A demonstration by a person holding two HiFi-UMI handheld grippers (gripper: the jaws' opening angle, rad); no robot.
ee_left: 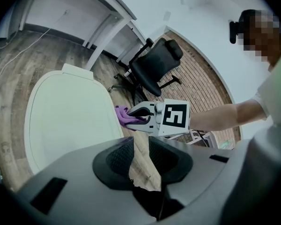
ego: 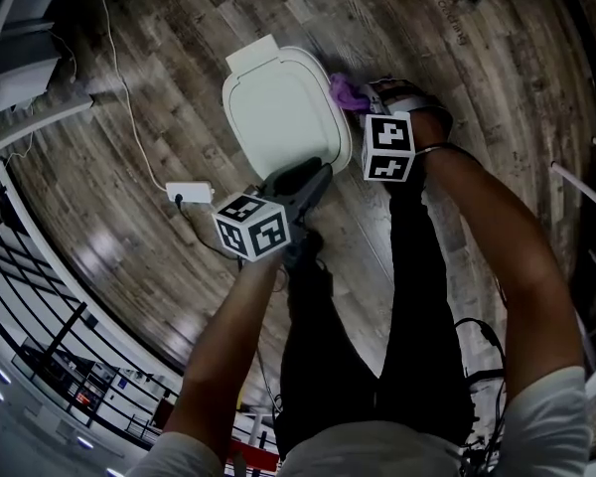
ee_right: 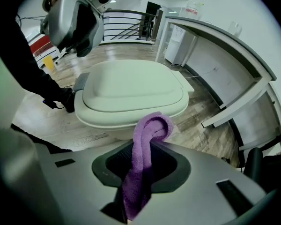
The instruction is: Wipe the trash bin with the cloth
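Wooden floor [ego: 129, 217] carried the white trash bin [ego: 283, 107]; the right tool [ee_right: 141, 165] clenched the purple cloth [ee_right: 152, 125] beside its right rim, while the left tool [ee_left: 141, 156] hung released and empty near it.

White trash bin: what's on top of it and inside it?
On top of the white plastic trash bin: only its shut lid, bare. The purple cloth, clamped in the right gripper, is at the rim. Inside: hidden by the lid.
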